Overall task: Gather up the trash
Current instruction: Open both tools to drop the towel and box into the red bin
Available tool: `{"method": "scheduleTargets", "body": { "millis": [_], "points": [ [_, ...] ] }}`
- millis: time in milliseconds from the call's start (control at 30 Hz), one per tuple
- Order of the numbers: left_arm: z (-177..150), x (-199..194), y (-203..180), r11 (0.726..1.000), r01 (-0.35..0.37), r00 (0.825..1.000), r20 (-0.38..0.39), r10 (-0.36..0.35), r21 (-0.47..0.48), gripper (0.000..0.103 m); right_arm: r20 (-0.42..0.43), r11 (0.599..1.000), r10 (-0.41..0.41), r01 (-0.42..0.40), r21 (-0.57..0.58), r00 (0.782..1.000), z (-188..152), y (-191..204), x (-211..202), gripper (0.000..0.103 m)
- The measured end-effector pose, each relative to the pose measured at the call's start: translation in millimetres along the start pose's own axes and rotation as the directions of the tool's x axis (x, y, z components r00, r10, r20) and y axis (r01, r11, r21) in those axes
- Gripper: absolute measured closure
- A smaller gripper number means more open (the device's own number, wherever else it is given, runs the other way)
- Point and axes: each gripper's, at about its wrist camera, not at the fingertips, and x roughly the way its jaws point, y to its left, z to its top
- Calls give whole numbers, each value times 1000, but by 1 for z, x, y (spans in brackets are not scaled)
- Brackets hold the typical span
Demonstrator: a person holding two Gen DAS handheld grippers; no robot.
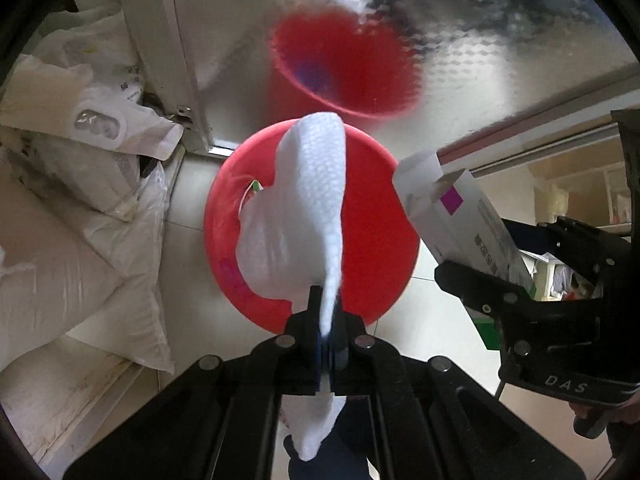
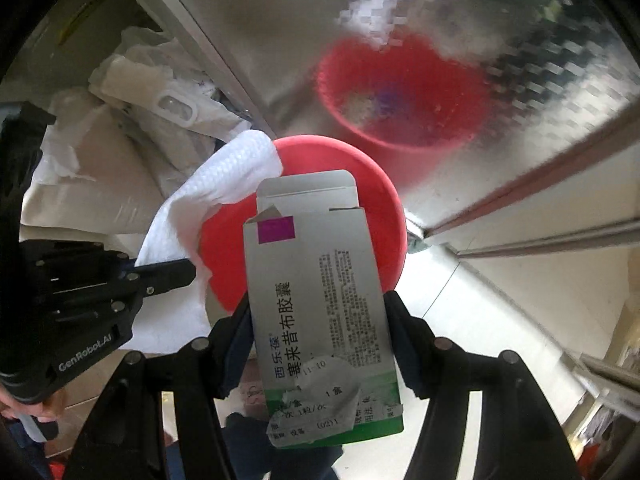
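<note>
Tongs both loaded over red bin (image 1: 372, 240): left tongs (image 1: 328, 320) clenched on white tissue (image 1: 316, 200), right tongs (image 2: 320, 312) grasping medicine box (image 2: 320, 300). Risk: box off-centre near rim, may land on floor.

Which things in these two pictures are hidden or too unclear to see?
- Red bin inside: left wrist view, hidden by the white tissue.
- Same bin: right wrist view, covered by the medicine box.
- Box small print: too small, partly torn.
- Reflection in the metal wall: blurred.
</note>
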Motion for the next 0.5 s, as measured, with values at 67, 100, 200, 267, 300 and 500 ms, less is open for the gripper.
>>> {"method": "scheduleTargets", "body": {
  "millis": [67, 100, 200, 267, 300, 500],
  "points": [
    [1, 6, 2, 1000, -3, 1000, -9, 3, 2, 102, 3, 1000, 9, -9, 1, 1000, -3, -3, 4, 44],
    [3, 10, 3, 1000, -7, 1000, -16, 7, 1, 102, 2, 1000, 6, -6, 0, 1000, -3, -5, 7, 44],
    [7, 20, 6, 1000, -21, 999, -30, 20, -6, 102, 0, 1000, 12, -12, 14, 1000, -1, -9, 12, 44],
    [9, 22, 7, 999, -36, 999, -32, 35, -11, 102, 2, 1000, 13, -13, 20, 1000, 0, -10, 18, 44],
    [10, 22, 7, 999, -40, 999, -30, 39, -10, 102, 5, 1000, 15, -15, 23, 1000, -1, -11, 18, 44],
    [15, 28, 6, 999, -39, 999, -28, 39, -9, 101, -6, 1000, 1, -1, 8, 1000, 3, -4, 34, 43]
  ]
}}
